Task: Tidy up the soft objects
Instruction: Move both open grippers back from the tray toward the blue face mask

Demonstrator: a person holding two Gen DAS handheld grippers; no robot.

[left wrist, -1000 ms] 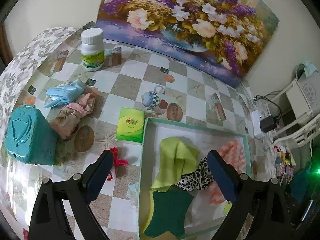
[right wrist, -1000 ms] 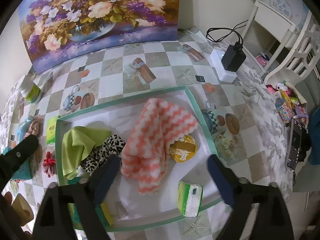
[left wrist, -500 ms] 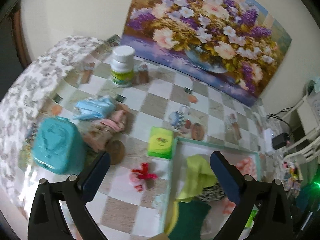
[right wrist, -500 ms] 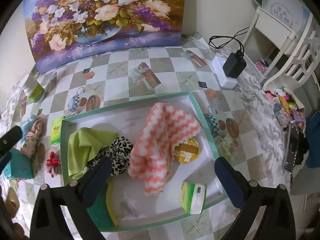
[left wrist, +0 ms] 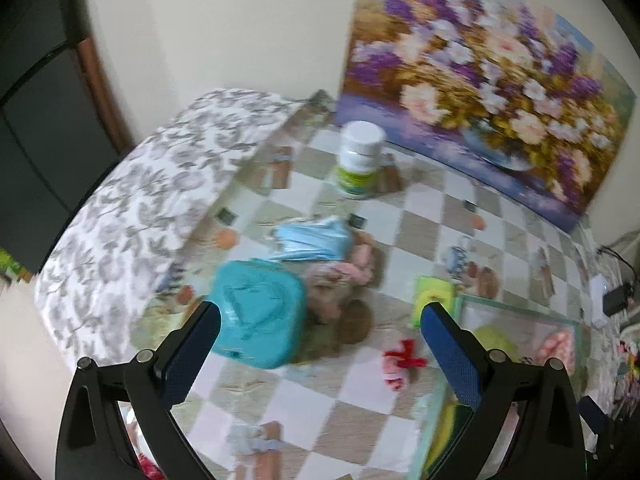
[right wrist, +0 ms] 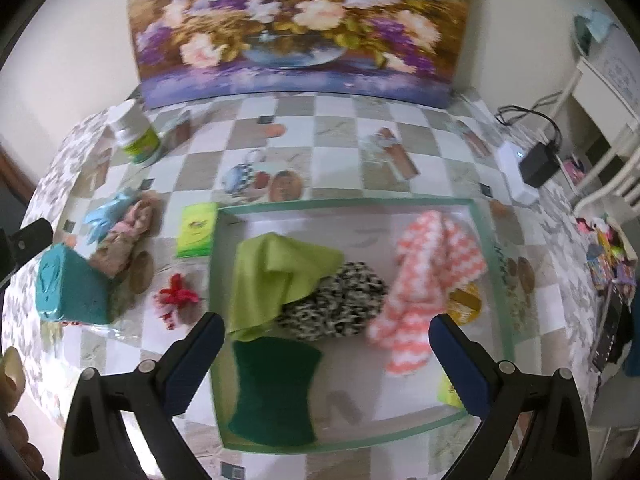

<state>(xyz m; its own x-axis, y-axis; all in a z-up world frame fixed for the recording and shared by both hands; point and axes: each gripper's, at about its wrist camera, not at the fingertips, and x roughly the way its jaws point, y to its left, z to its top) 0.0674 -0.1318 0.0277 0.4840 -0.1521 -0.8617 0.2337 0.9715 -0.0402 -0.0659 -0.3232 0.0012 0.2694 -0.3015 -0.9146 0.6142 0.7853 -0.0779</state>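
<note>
Both grippers, left (left wrist: 320, 326) and right (right wrist: 326, 332), hung spread wide and empty above the checkered table (right wrist: 340, 140). Inside the green-rimmed white tray (right wrist: 486, 240) lay a lime cloth (right wrist: 276, 276), leopard-print fabric (right wrist: 340, 304), pink-and-white zigzag towel (right wrist: 428, 280) and dark green sponge (right wrist: 274, 388). Near the table's left edge lay a crumpled pale blue cloth (left wrist: 312, 238), a pinkish-beige rag (left wrist: 340, 284) and a red bow (left wrist: 402, 360).
</note>
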